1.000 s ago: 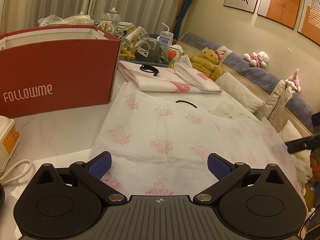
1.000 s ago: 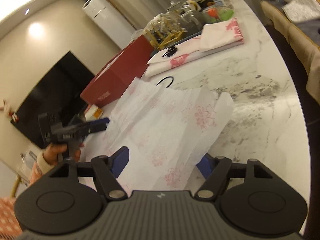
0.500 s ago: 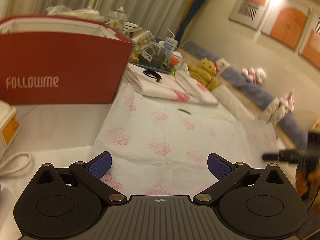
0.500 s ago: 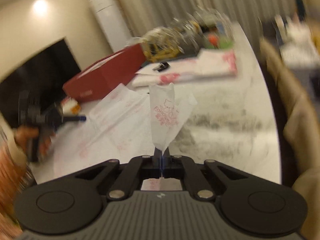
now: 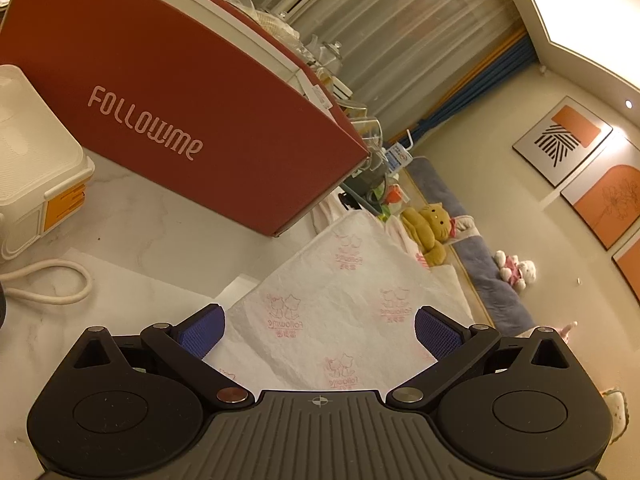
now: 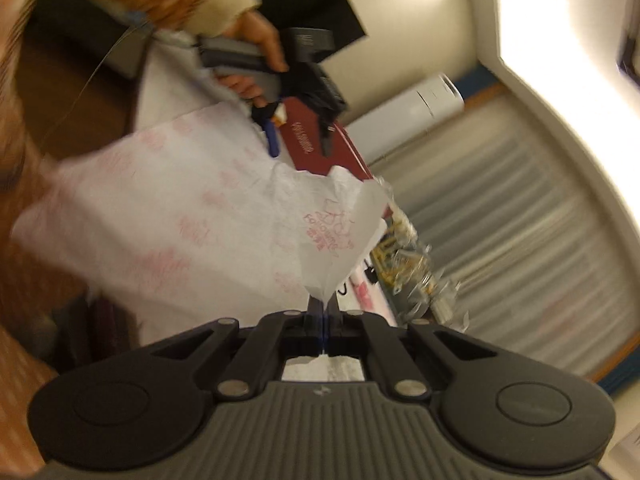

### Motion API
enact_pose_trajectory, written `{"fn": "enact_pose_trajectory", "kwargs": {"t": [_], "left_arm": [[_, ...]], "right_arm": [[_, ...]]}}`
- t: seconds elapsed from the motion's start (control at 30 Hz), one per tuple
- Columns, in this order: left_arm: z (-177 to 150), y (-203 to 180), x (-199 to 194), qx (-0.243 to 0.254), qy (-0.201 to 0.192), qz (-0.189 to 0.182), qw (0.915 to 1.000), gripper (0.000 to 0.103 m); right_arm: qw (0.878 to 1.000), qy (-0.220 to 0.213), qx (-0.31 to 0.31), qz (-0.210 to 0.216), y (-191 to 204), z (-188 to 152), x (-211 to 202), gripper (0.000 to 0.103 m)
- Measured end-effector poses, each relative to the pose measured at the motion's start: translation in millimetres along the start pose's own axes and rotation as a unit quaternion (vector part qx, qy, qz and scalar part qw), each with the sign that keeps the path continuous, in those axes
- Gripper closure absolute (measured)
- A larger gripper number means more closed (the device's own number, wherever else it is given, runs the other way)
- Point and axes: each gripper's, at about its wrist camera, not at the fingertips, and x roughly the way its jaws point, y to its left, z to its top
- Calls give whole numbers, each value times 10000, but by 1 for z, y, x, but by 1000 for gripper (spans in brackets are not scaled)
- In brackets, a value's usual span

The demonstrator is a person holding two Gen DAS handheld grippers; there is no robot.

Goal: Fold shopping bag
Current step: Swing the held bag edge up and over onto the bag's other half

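- You are at a pale marble table [image 5: 132, 232] in a living room, with curtains behind, framed prints on the wall, and a sofa carrying soft toys.
- A red box [image 5: 180, 120] stands at the back of the table, with a white container [image 5: 32, 160] and a looped white cable [image 5: 60, 284] to its left. Glassware and a second folded bag sit beyond the box.
- The shopping bag [image 5: 340, 320], white with pink prints, lies partly on the table in front of your left gripper [image 5: 320, 330]. Its far part rises off the surface.
- Your left gripper has its jaws spread wide, with the bag between and below the blue pads [image 5: 202, 330], gripping nothing.
- Your right gripper [image 6: 323, 320] has its jaws pressed together on a corner of the bag [image 6: 192, 216]. The sheet is lifted and hangs in the air, blurred in this view.
- From the right wrist view your left hand [image 6: 260, 52] and its gripper appear just beyond the raised sheet, near the box.
- As a judgement, the first fold is only beginning: one corner is raised, no crease is laid, and the bag looks full size.
- What is left: carry that corner across to the opposite edge, lay it flat, press the crease, then fold again to make it compact.
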Motion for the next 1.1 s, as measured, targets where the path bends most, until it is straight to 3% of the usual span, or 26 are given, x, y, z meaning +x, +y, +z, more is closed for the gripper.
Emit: {"fn": "enact_pose_trajectory", "kwargs": {"t": [0.1, 0.17, 0.27, 0.33, 0.47, 0.6, 0.67, 0.8, 0.9, 0.93, 0.97, 1.03, 1.1], "left_arm": [[-1, 0, 2, -102, -13, 33, 9999, 1], [-1, 1, 3, -240, -53, 17, 9997, 1], [-2, 6, 3, -564, -161, -87, 9982, 1], [-2, 12, 2, -841, -256, -214, 9959, 1], [-4, 17, 3, -1102, -312, -374, 9927, 1], [-6, 20, 3, -1330, -374, -416, 9895, 1], [-7, 20, 0, -1388, -450, -429, 9884, 1], [-1, 10, -13, -1274, -562, -649, 9881, 1], [-2, 7, -26, -1323, -558, -821, 9862, 0], [-4, 6, -27, -1383, -569, -909, 9846, 0], [-6, 10, -34, -1463, -560, -1066, 9819, 0], [-14, 14, -37, -1607, -464, -1271, 9777, 0], [-25, 15, -33, -1774, -411, -1415, 9730, 0]], "right_arm": [[9929, -273, -1104, -354, 25, -4, -9, 103], [9802, -560, -1795, -620, 41, -10, -15, 103], [9527, -855, -2808, -791, 62, -24, -21, 103], [9401, -981, -3170, -775, 72, -30, -25, 103], [8940, -1645, -4034, -1050, 93, -43, -34, 103], [8591, -1951, -4567, -1233, 102, -52, -32, 103], [8503, -2047, -4662, -1335, 105, -50, -32, 103], [8495, -1773, -4724, -1539, 103, -56, -24, 103], [8185, -1461, -5222, -1898, 85, -70, -5, 103], [8154, -1118, -5280, -2092, 73, -70, 6, 103], [8200, -844, -5184, -2272, 59, -68, 15, 103], [8281, -711, -4929, -2574, 38, -59, 20, 103], [8244, -969, -4871, -2713, 36, -49, 18, 103]]}}
